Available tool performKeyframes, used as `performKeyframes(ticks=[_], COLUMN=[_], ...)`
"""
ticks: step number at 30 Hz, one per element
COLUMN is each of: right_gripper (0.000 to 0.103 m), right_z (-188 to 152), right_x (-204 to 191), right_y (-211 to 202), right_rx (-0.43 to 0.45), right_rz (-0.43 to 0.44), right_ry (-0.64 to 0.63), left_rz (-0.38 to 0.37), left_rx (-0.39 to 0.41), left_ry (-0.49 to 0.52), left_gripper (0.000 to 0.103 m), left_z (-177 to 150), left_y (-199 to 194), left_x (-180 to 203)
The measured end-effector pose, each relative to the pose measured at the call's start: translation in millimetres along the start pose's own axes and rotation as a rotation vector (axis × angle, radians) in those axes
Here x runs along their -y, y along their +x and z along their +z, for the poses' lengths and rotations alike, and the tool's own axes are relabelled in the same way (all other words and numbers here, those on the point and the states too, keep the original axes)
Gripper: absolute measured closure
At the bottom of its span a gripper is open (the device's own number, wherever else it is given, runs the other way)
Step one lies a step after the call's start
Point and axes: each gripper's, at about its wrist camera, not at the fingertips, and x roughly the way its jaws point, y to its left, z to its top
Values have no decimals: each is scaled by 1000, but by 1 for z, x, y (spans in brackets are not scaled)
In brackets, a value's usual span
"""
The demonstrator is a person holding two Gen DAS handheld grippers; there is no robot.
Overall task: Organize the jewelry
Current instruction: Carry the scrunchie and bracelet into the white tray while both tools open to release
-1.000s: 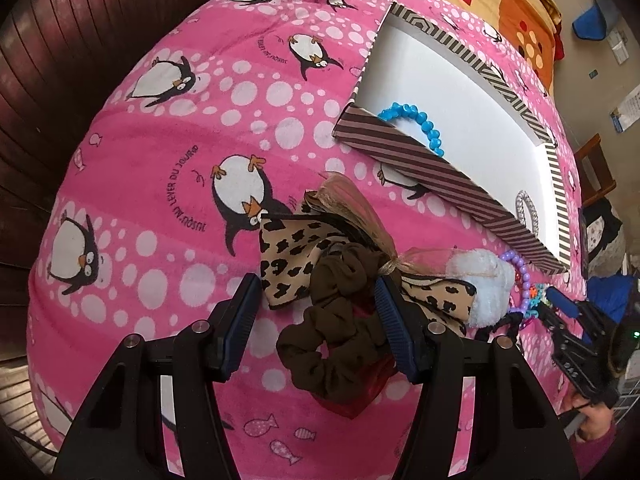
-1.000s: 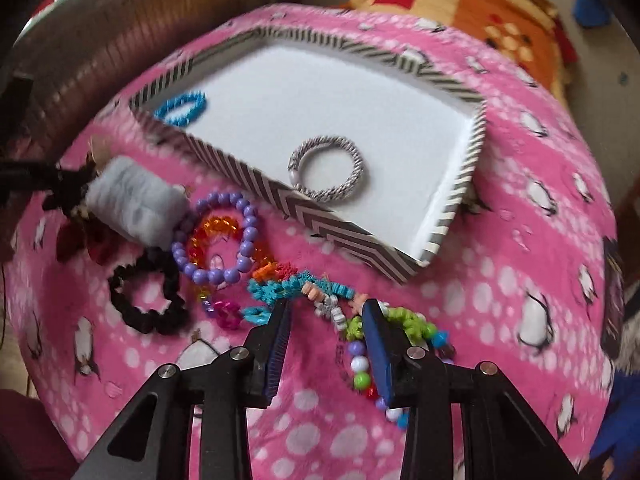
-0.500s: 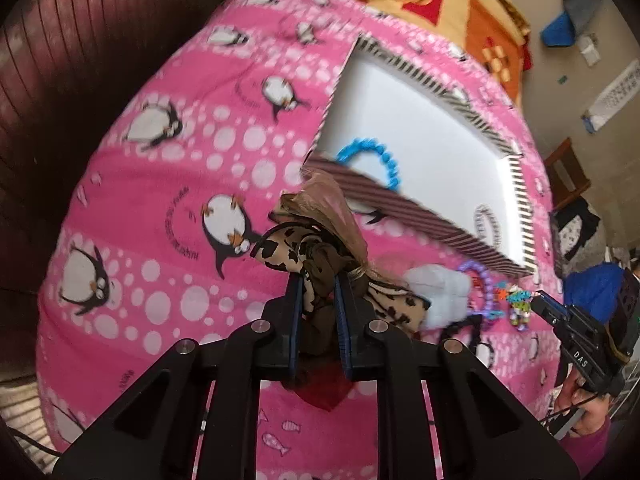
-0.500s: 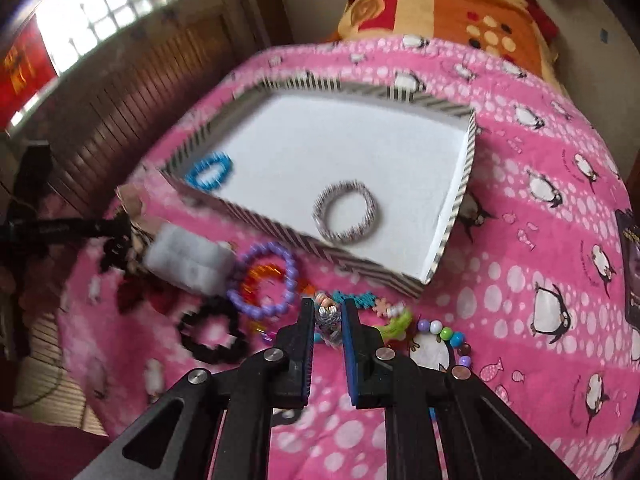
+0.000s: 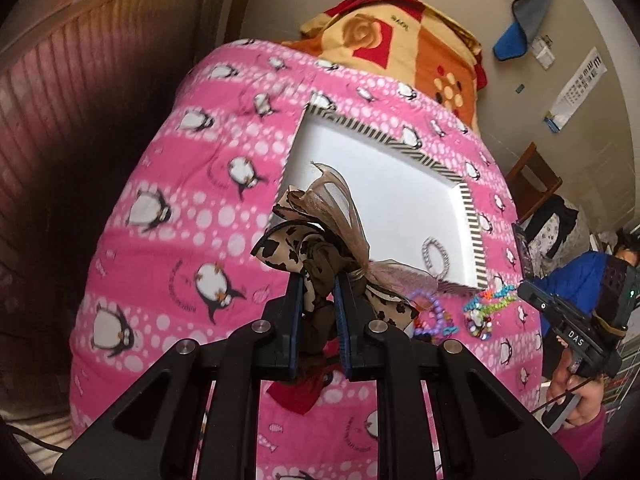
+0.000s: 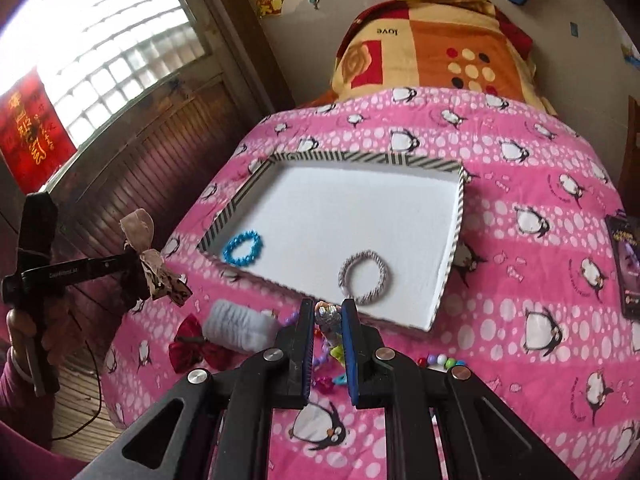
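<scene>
My left gripper (image 5: pixel 318 284) is shut on a leopard-print bow scrunchie (image 5: pixel 316 248) and holds it in the air over the near left corner of the striped tray (image 5: pixel 474 216). My right gripper (image 6: pixel 326 312) is shut on a multicoloured bead bracelet (image 6: pixel 326 316), lifted just in front of the tray's near wall (image 6: pixel 320 294). A blue bead bracelet (image 6: pixel 243 247) and a grey braided ring (image 6: pixel 364 276) lie inside the tray. The left gripper with the bow (image 6: pixel 154 264) also shows at the left of the right wrist view.
On the pink penguin blanket (image 6: pixel 540 320) lie a white fluffy scrunchie (image 6: pixel 236 326), a red bow (image 6: pixel 192 350), a purple bead bracelet (image 5: pixel 434 316) and loose coloured beads (image 6: pixel 440 360). A dark card (image 6: pixel 628 264) lies at the right. An orange blanket (image 6: pixel 436 48) is folded behind.
Both grippers closed on their items and lifted them off the blanket. They have risen further and the views now look down on the tray from higher up.
</scene>
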Motion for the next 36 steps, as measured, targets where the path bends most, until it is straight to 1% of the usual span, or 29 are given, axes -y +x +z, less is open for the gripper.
performKeyframes(ticks=[5,10,14,20,22,24,27,32,33,34,35,36], right_gripper=[91,91,91,91,91,91,91,91,89,81,69,66], right_z=[22,46,62,84,88,90,89,85,84,82,80,78], right_x=[1,3,-3,-8,-1,14,41,69,70,72,73,73], right_y=[0,13,32,76,94,114,138,157,159,161,160,157], right_rx=[31,31,20,-14,-35,-68,-109,-148,-157,-163,-160,-152], right_rz=[-13,-21,-1,27,14,-10,-76,-135,-142,-147,-147,-144], right_ry=[-3,-7,-18,-22,-18,2,37,68,72,77,84,90], left_rz=[2,14,40,74,90,107,124,157,163,171,173,176], left_rx=[9,0,-28,-76,-89,-101,-124,-141,-139,-135,-132,-127], left_ry=[32,58,55,45,51,51,42,47,49,50,51,57], left_gripper=[89,89,89,89,89,89,89,89,89,88,88,85], left_z=[19,43,58,69,72,74,76,76,76,76,75,75], left_y=[11,37,69,112,124,136,153,169,170,172,172,172], left_x=[15,34,42,49,52,54,53,55,55,55,56,56])
